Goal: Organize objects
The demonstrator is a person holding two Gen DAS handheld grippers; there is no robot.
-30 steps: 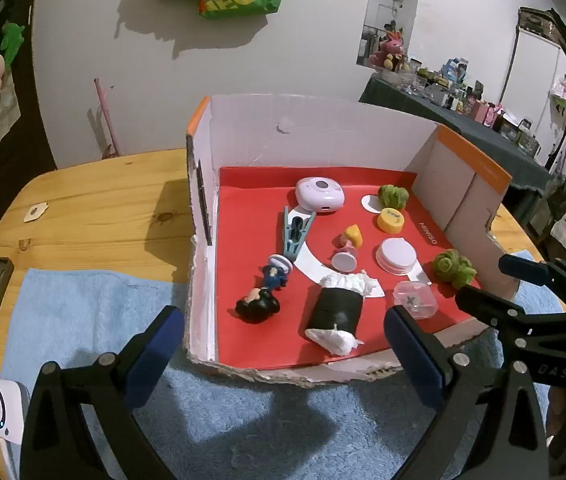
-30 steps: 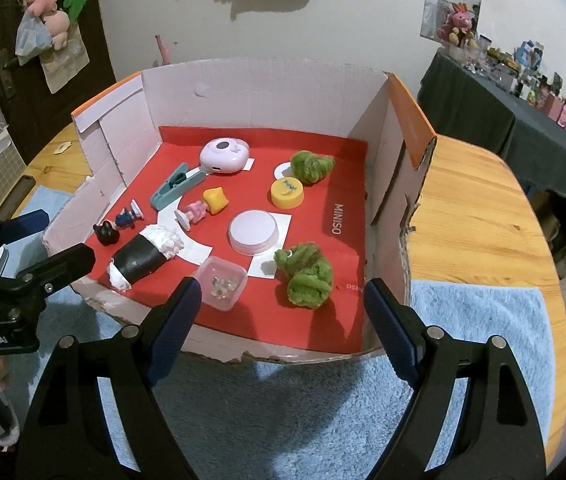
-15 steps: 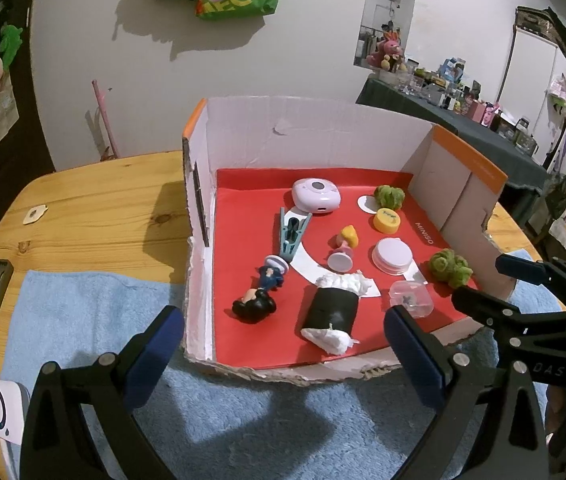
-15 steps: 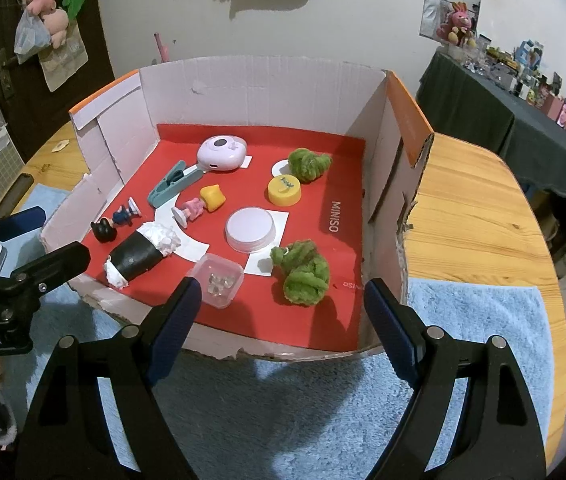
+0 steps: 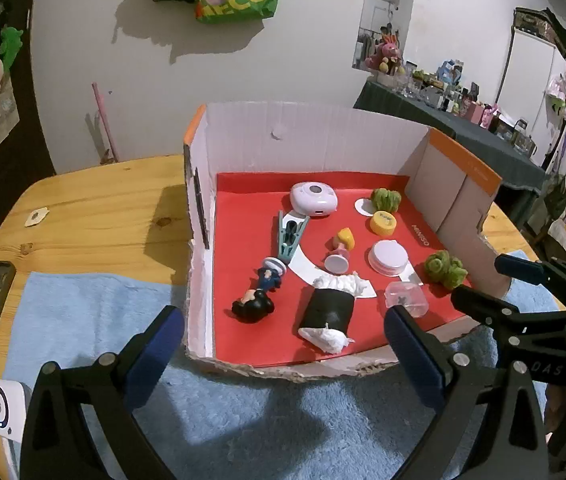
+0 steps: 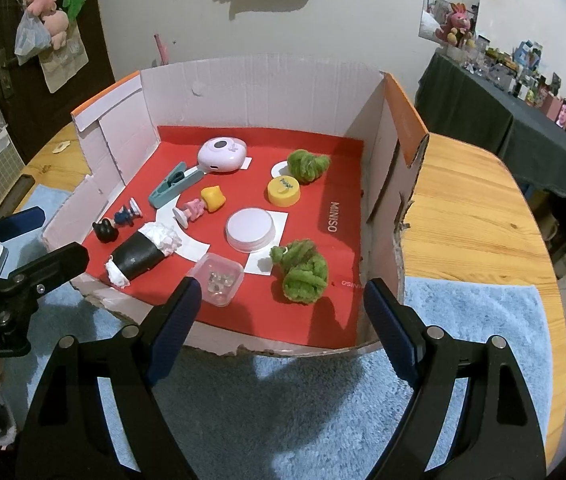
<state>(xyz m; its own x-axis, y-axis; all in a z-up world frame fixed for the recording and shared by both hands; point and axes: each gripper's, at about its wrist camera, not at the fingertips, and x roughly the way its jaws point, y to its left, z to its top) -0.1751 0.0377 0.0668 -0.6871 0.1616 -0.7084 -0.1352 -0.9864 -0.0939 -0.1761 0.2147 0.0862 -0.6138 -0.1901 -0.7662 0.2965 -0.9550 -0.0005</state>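
Left gripper: my left gripper (image 5: pixel 283 344) hangs with its blue-padded jaws spread wide and nothing between them, just short of the torn near edge of the open cardboard box with the red floor (image 5: pixel 311 140).

Right gripper: my right gripper (image 6: pixel 279 312) is likewise spread and empty, over the blue towel (image 6: pixel 323 408) at the box's near edge.

Where the things are: all lie on the red floor. Taking the white round lid (image 6: pixel 250 229) as the clock's centre in the right wrist view, the clear plastic tub of small beads (image 6: pixel 219 278) sits at 7 o'clock, the near green yarn bundle (image 6: pixel 301 270) at 4, the yellow round cap (image 6: pixel 283 191) at 1, the black roll stuffed with white tissue (image 6: pixel 137 258) at 8, and the lilac rounded gadget (image 6: pixel 222 155) at 11.

Handling, tub: I judge it light, stiff and slick; I would take it across two opposite walls, kept level so the beads stay in.

Handling, yarn: soft and springy; a pinch through the middle should hold.

Handling, roll: light and crushable, with loose tissue at both ends; I would grip across the black middle, gently.

Handling, figurines: the black-headed figurine (image 6: pixel 106 231) and the pink-and-yellow figurine (image 6: pixel 199 206) look small, hard and rollable.

Long axes: in the right wrist view, the roll runs from 8 to 2 o'clock; the teal clip (image 6: pixel 173 185) lies along much the same line, its narrow end towards the gadget; the pink-and-yellow figurine lies down, its round base towards 8.
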